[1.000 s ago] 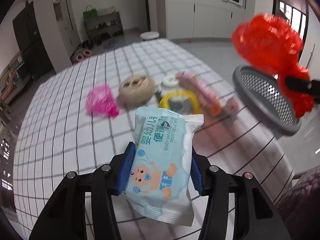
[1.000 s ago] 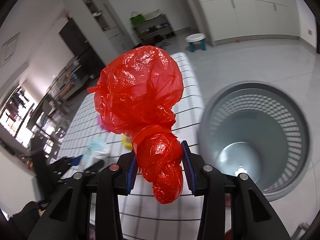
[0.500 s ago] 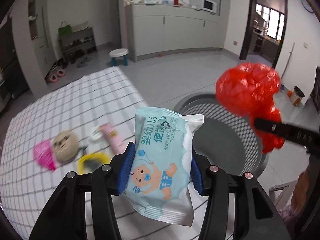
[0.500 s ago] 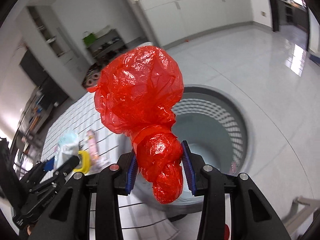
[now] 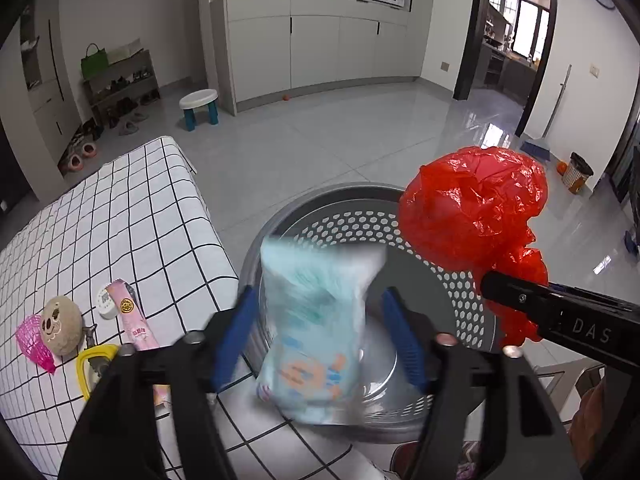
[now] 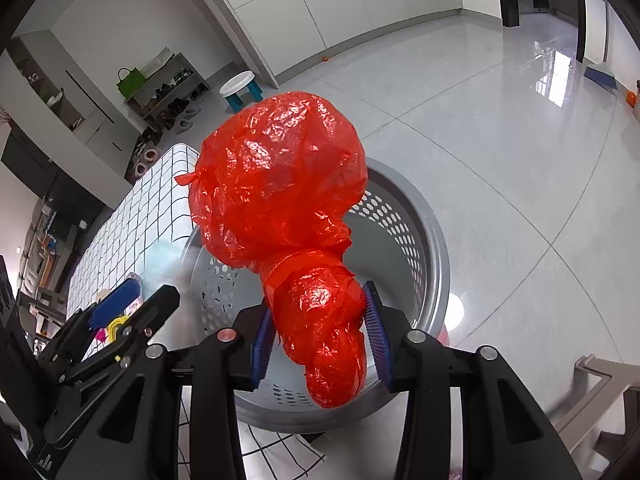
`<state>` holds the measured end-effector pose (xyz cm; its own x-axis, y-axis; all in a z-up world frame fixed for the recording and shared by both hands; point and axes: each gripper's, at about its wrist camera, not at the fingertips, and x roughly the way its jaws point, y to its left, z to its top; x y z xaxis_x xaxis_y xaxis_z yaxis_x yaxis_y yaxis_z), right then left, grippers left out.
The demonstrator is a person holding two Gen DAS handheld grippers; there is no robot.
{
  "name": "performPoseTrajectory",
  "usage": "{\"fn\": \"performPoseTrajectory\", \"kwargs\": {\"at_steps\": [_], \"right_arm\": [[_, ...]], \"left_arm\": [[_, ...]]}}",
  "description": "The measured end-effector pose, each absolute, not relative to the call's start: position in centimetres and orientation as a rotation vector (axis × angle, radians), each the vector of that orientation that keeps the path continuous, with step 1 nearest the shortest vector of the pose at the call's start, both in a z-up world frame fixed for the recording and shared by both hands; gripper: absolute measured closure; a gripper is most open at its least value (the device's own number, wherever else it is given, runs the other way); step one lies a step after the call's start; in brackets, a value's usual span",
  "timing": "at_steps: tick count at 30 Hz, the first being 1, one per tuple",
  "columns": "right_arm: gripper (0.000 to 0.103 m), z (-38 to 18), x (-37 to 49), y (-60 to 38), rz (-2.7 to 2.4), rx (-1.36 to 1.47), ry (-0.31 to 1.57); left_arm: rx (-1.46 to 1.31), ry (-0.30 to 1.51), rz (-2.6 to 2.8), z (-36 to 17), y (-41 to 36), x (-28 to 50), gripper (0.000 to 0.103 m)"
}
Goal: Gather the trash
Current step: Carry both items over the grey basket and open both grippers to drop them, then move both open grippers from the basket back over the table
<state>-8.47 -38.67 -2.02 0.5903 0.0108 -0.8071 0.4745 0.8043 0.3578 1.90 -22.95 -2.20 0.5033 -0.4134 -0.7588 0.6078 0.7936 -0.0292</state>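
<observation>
Over the bin [image 5: 460, 280], left gripper [image 5: 320, 336] spread — wipes pack [image 5: 316, 328] dropping; right gripper [image 6: 320, 340] pinching red bag [image 6: 280, 184] — release due next.

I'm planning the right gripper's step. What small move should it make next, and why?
Probably open the right gripper and let go. It is shut on the red bag, which hangs over the grey basket. The left gripper is open, with the blurred wipes pack loose over the basket.

Checked table [image 5: 132, 216] carries pink sachet [image 5: 134, 322], round plush [image 5: 61, 325], yellow ring [image 5: 86, 364]
</observation>
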Motion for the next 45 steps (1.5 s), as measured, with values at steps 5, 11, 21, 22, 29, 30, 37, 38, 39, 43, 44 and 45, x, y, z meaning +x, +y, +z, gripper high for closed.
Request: {"fn": "performPoseTrajectory", "kwargs": {"at_steps": [5,11,21,22,29,30,37,38,39,43,44,45], "right_arm": [[0.041,-1.4,-8.5,-38.8,-0.303,0.594,0.872],[0.041,-1.6,-8.3,-38.9,-0.300,0.593,0.880],[0.041,-1.1,-7.8,-37.5,-0.285,0.539,0.870],[0.041,-1.2,-7.8,-37.3,-0.281,0.537,0.872],[0.041,-1.0,-6.9,-35.1,-0.257,0.471,0.876],[0.041,-1.0,-6.8,-34.8,-0.250,0.464,0.877],[0.041,-1.0,-6.3,-32.0,-0.200,0.403,0.885],[0.041,-1.0,-6.1,-31.4,-0.190,0.390,0.883],[0.040,-0.9,-6.0,-31.0,-0.183,0.380,0.882],[0.040,-0.9,-5.6,-29.5,-0.152,0.365,0.884],[0.040,-0.9,-5.5,-29.3,-0.149,0.364,0.884],[0.039,-0.8,-5.4,-29.0,-0.147,0.362,0.882]], "left_arm": [[0.245,0.836,-0.611,-2.0,-22.6,1.9,0.026],[0.250,0.828,-0.592,-2.0,-22.1,1.7,0.026],[0.227,0.822,-0.550,-1.3,-20.0,1.3,0.026],[0.225,0.820,-0.547,-1.2,-19.6,1.3,0.026],[0.200,0.796,-0.511,0.2,-16.5,0.9,0.023],[0.197,0.791,-0.504,0.5,-16.0,0.8,0.023],[0.184,0.773,-0.442,1.6,-12.1,0.3,0.018],[0.183,0.773,-0.437,1.7,-11.4,0.2,0.018],[0.183,0.775,-0.430,1.8,-10.8,0.1,0.018],[0.181,0.773,-0.410,2.0,-8.9,-0.1,0.018],[0.180,0.773,-0.409,2.1,-8.5,0.0,0.018],[0.182,0.774,-0.407,2.0,-8.2,0.0,0.018]]}}
